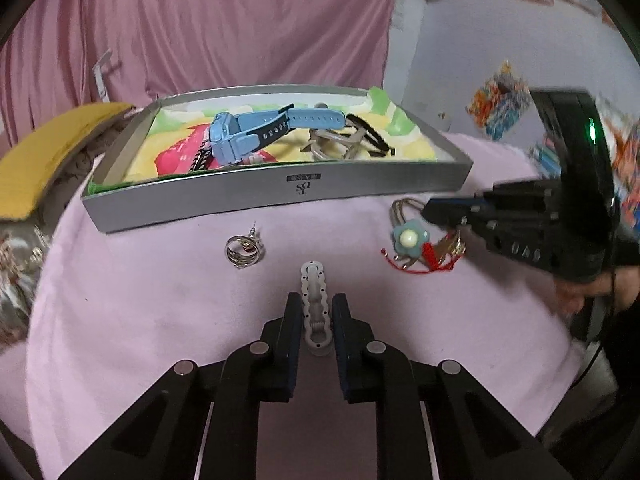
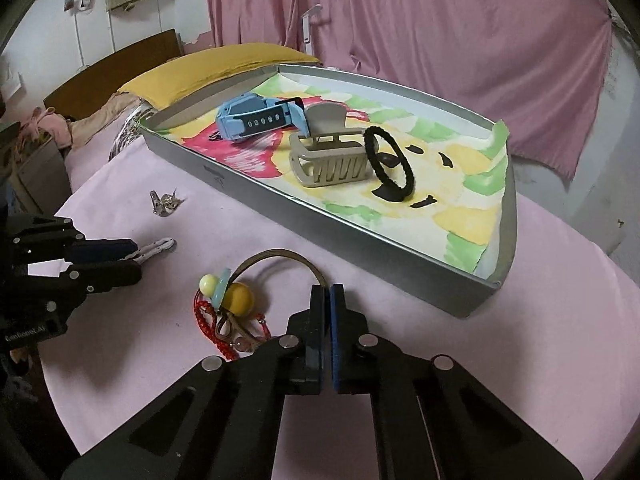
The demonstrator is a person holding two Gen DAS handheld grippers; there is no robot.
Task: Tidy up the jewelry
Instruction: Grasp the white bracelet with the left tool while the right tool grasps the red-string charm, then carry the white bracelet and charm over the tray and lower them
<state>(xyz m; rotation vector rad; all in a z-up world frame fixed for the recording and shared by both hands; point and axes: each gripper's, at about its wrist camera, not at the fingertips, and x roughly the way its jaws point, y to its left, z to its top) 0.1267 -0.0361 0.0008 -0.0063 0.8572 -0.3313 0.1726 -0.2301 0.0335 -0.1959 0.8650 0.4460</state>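
Note:
My left gripper (image 1: 316, 300) is shut on a white wavy hair clip (image 1: 313, 276) that lies on the pink cloth; the clip's tip pokes out past the fingers (image 2: 162, 245). My right gripper (image 2: 327, 292) is shut on the brown band (image 2: 280, 257) of a hair tie. That tie carries a blue flower and a pale bead (image 1: 408, 240) and rests on a red cord bracelet (image 2: 208, 320). A small pile of silver earrings (image 1: 244, 250) lies near the silver tray (image 1: 280, 196). In the tray lie a blue watch (image 2: 248, 120), a beige claw clip (image 2: 332, 156) and a black hair tie (image 2: 388, 160).
Pink cloth (image 2: 520, 320) covers the surface. A yellow pillow (image 2: 224, 64) lies behind the tray's left end, and a pink curtain (image 1: 240, 20) hangs beyond. A person's hand (image 1: 592, 292) holds the right gripper's handle.

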